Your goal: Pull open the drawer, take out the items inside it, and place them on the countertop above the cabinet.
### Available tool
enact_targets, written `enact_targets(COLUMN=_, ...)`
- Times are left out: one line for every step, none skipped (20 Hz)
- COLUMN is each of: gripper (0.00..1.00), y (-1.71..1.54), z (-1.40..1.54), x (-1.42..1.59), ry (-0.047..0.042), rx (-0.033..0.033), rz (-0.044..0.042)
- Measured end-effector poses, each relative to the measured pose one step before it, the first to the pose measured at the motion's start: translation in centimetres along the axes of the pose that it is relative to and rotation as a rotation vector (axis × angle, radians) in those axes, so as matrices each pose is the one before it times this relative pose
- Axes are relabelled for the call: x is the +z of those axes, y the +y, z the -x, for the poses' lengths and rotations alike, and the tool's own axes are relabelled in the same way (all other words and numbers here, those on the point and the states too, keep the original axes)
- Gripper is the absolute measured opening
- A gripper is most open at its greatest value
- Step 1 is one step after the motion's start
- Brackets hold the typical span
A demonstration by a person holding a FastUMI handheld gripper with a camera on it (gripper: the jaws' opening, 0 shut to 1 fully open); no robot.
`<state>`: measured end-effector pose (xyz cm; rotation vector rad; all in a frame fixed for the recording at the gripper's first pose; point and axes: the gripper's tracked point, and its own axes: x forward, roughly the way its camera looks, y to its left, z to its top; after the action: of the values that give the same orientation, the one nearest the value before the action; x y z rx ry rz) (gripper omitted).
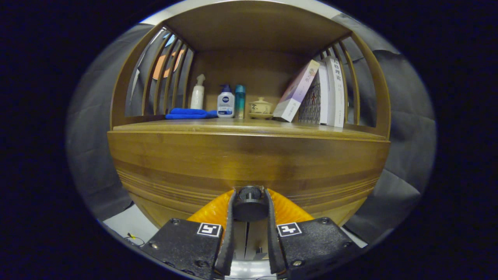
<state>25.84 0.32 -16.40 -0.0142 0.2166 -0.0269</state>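
Observation:
A wooden cabinet fills the view, with its drawer front [249, 159] right before me. The drawer's dark round knob [249, 201] sits between my gripper's [249, 194] two fingers, and both fingers [230, 217] press on its sides. The drawer looks closed or nearly so; its inside is hidden. The countertop [218, 125] runs just above the drawer front, bare wood along its near edge.
At the back of the countertop stand a white spray bottle [197, 93], a white pump bottle [225, 102], a teal bottle [239, 101], a small lidded cup [260, 107], a blue cloth [188, 113] and several leaning books [311, 95]. Slatted sides and a shelf board enclose it.

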Motion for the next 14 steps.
enact_targets(gripper=0.39, y=-0.076, z=0.172, x=-0.05, ry=0.00218, rx=0.00033, rz=0.00219)
enact_targets(gripper=0.39, y=-0.059, z=0.273, x=-0.053, ry=0.00149, rx=0.00005, rz=0.00606)
enact_targets(gripper=0.39, y=0.016, z=0.368, x=-0.181, ry=-0.00005, rx=0.00012, rz=0.00445)
enact_targets(gripper=0.39, y=-0.037, z=0.428, x=-0.12, ry=0.00111, rx=0.0019, rz=0.00045)
enact_targets(gripper=0.39, y=0.005, z=0.342, x=-0.121, ry=0.00266, rx=0.00275, rz=-0.00156)
enact_targets(gripper=0.39, y=-0.053, z=0.363, x=-0.078, ry=-0.00002, rx=0.00089, rz=0.00063)
enact_targets(gripper=0.39, y=-0.042, z=0.632, x=-0.168, ry=0.00097, rx=-0.00017, rz=-0.00107)
enact_targets(gripper=0.39, y=-0.065, z=0.556, x=-0.112, ry=0.00087, rx=-0.00002, rz=-0.00338)
enact_targets(gripper=0.39, y=0.022, z=0.554, x=-0.243, ry=-0.00174, rx=0.00012, rz=-0.0073)
enact_targets(gripper=0.39, y=0.005, z=0.569, x=-0.166, ry=-0.00097, rx=-0.00016, rz=-0.00542)
enact_targets(gripper=0.39, y=-0.002, z=0.556, x=-0.229, ry=-0.00101, rx=-0.0019, rz=-0.00237)
enact_targets(gripper=0.38, y=-0.047, z=0.556, x=-0.203, ry=-0.00195, rx=-0.00172, rz=0.00182)
enact_targets(gripper=0.38, y=0.037, z=0.487, x=-0.155, ry=-0.00474, rx=-0.00121, rz=0.00061)
enact_targets(gripper=0.38, y=-0.044, z=0.552, x=-0.14, ry=-0.00484, rx=0.00047, rz=0.00226)
